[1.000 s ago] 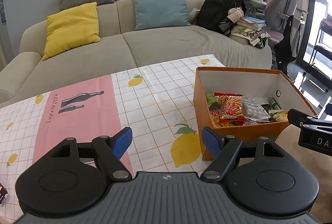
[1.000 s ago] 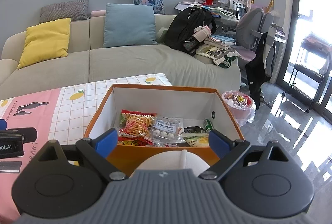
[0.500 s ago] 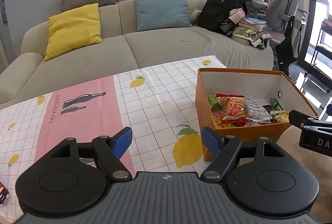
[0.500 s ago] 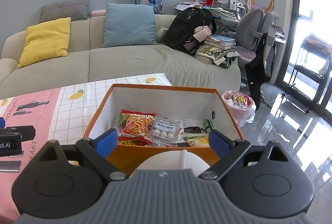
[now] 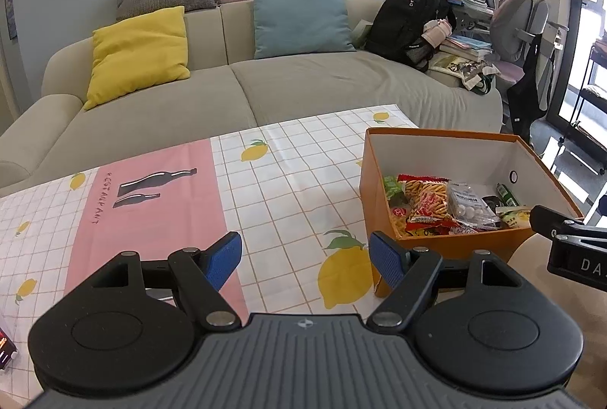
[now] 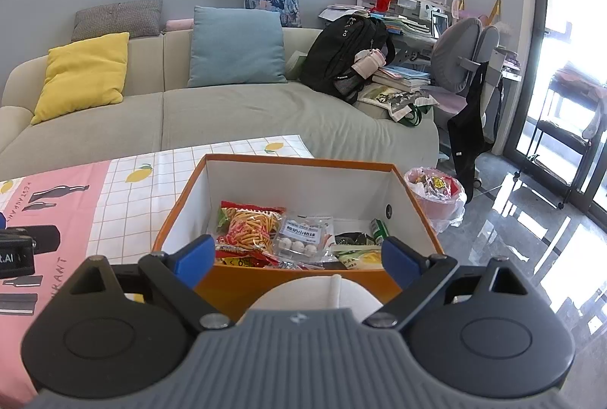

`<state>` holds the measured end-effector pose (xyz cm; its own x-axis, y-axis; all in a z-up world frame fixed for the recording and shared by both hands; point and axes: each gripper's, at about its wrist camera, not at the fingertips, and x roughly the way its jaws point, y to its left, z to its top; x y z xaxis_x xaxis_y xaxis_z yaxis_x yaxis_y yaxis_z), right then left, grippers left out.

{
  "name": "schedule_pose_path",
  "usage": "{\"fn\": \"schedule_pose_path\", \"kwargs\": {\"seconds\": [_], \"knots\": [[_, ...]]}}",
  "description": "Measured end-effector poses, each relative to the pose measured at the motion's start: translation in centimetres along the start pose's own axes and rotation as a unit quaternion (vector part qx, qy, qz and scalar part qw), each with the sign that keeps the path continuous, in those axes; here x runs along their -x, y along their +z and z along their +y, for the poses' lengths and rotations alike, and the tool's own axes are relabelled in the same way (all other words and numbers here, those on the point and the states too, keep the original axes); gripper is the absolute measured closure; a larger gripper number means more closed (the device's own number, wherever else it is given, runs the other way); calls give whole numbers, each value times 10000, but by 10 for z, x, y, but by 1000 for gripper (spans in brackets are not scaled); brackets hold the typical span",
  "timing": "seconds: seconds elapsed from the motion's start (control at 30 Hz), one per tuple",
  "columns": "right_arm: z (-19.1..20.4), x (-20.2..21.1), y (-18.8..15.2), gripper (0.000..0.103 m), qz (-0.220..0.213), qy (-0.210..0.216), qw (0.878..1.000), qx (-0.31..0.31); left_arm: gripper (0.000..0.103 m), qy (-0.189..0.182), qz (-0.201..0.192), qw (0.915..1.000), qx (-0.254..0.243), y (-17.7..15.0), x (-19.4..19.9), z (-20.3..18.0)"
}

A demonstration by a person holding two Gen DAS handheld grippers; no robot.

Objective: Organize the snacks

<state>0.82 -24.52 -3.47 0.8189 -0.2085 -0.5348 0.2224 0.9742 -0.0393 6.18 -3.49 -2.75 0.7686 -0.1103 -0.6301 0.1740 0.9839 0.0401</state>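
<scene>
Indoors, at a table w/ a lemon-print cloth [image 5: 288, 189]: orange box [image 6: 303, 280] set at the cloth's right end, open-topped, snacks piled inside. Against the box's near wall, a red-and-yellow bag of stick snacks [image 6: 248, 228], beside it a clear pack of white balls [image 6: 303, 238], plus green-and-yellow wrappers [image 6: 360, 257] toward the box's right wall. Left gripper [image 5: 305, 261] held above the cloth just left of the box, 2 blue-padded fingers spread wide, nothing between them; right pad overlapping the box's near-left corner in left wrist view. Right gripper [image 6: 299, 259] poised at the box's near wall, also spread wide & empty, pads framing the snack pile in right wrist view. White rounded object [image 6: 315, 295] just in front of the box, partly hidden by the gripper body; can't tell what it is. Beyond the box, a beige sofa [image 6: 227, 117] w/ a yellow cushion [image 6: 83, 75], a blue cushion [image 6: 237, 46] & a black backpack [image 6: 345, 56]. Right of the box, on the floor, a pink bin w/ wrappers [image 6: 436, 196].
</scene>
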Motion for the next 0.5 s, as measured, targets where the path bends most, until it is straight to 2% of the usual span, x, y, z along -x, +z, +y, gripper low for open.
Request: {"fn": "schedule_pose_path", "kwargs": {"seconds": [0.5], "knots": [[0, 0, 0, 11, 1, 1, 10000, 4, 14, -17, -30, 10000, -31, 2, 3, -2]]}}
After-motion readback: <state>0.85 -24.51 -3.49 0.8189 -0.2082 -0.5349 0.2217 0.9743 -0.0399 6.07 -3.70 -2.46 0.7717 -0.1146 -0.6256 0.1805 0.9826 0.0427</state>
